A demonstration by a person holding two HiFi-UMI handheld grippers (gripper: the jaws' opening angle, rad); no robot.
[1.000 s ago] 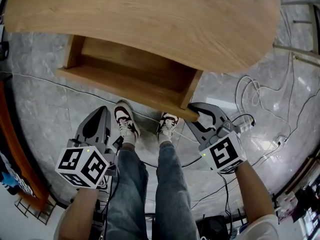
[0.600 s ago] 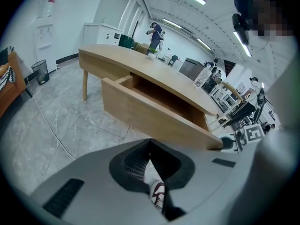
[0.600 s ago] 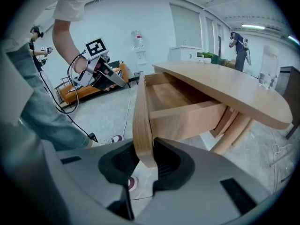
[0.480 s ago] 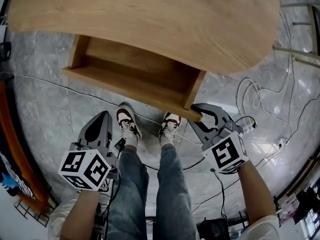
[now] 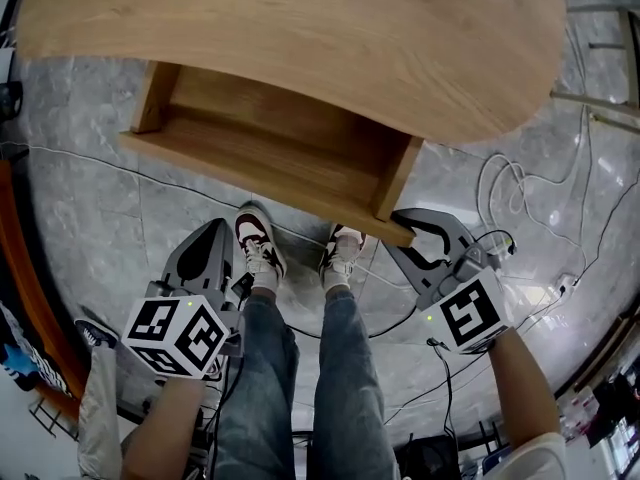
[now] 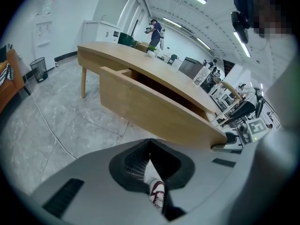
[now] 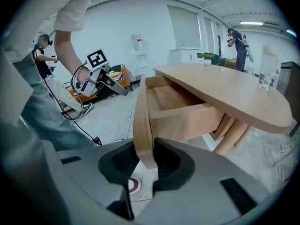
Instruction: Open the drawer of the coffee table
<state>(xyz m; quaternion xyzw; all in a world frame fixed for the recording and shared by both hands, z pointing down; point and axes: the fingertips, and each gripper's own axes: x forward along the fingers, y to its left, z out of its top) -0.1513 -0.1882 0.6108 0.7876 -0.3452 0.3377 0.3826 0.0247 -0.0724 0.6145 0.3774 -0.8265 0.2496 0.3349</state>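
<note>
Seen from above, a wooden coffee table (image 5: 300, 38) with an oval tabletop stands on a grey marble floor (image 5: 80, 218). Its drawer (image 5: 270, 148) is drawn well out toward the person, and its wooden inside looks empty. The right gripper (image 5: 408, 230) has its fingers clamped on the right end of the drawer's front panel, a hold that seems meant for pulling it outward. The left gripper (image 5: 205, 253) hangs beside the person's left shoe (image 5: 255, 243), apart from the drawer. Its fingers are closed on nothing, and it is apparently not needed for this pull.
</note>
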